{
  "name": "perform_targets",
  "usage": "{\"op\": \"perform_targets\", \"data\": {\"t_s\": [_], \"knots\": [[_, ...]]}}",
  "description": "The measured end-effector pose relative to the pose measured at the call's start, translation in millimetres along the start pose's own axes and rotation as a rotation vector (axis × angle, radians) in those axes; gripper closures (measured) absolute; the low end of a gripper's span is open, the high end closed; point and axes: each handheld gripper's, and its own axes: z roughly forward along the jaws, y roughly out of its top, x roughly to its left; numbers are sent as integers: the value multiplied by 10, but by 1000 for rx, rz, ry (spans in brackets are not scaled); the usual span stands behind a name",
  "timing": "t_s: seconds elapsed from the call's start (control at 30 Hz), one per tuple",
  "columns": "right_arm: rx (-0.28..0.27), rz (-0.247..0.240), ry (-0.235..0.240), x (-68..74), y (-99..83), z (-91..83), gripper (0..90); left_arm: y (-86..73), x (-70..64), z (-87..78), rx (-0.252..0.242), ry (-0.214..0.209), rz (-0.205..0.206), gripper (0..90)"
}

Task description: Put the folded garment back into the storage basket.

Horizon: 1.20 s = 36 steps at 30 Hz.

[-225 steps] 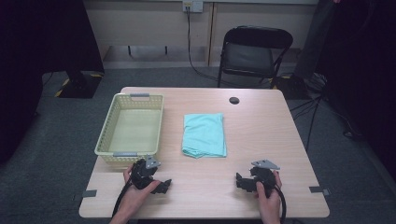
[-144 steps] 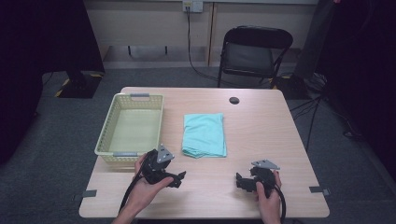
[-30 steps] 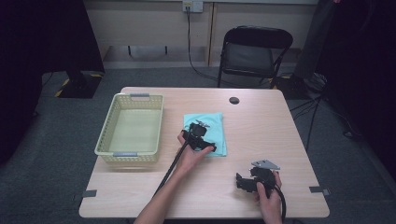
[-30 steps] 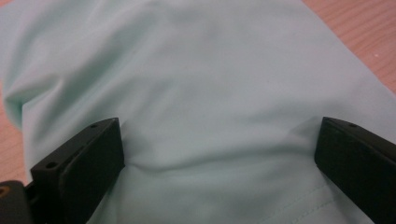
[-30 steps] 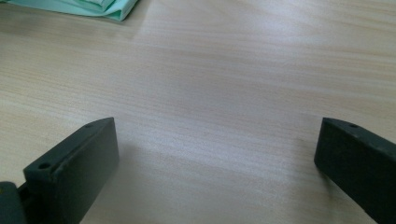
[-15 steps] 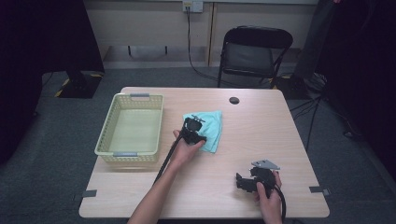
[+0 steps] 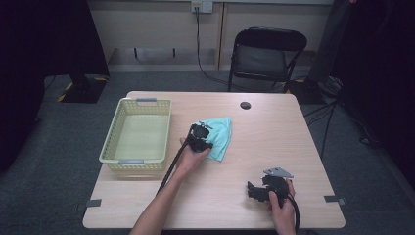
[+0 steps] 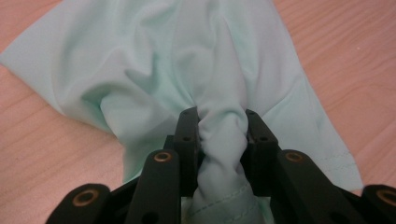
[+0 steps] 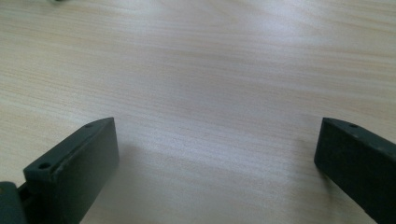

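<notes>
Mint-green cloth (image 7: pixel 219 135) lies near the table (image 7: pixel 274 147) centre, just right of the yellow basket (image 7: pixel 137 134). It is bunched and rumpled, with its left part gathered up. In the left gripper view a twisted fold of the cloth (image 8: pixel 219 93) is pinched between the two black jaws, which are closed tight on the fabric; the rest fans out onto the wood beyond.

Left gripper (image 7: pixel 199 138): sits at the cloth's left edge, clamped on the fold. The left forearm reaches in diagonally from the bottom edge, hand wrapped round the gripper body, cable trailing back along the arm.

Right gripper (image 7: pixel 260 188): rests at the near right part of the table, well apart from the cloth, held in the right hand (image 7: pixel 280 203). Its jaws stand wide apart over bare wood in the right gripper view (image 9: pixel 217 158).

Versus 0.5 s ago: the cloth is drawn further left and more crumpled; the left gripper sits slightly nearer the basket. The right gripper is unchanged since 7.5 s ago, when the cloth lay flat and folded.
</notes>
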Motion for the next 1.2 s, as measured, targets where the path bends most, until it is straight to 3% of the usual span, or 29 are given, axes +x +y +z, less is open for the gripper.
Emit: {"op": "perform_targets", "data": {"t_s": [0.37,0.57,0.73,0.97,1.2], "knots": [[0,-3,2,0,3,3,0,-147,-32,-128,12,-68,21,762],[0,-3,2,0,3,3,0,-156,-79,-190,-17,-53,58,775],[0,-2,2,0,3,3,0,-152,-145,-316,-38,-64,78,775],[1,-3,3,-1,5,4,0,-213,-124,-435,-60,-81,83,775],[0,-4,3,-1,6,5,0,-178,-63,-572,-100,-98,51,775]]}}
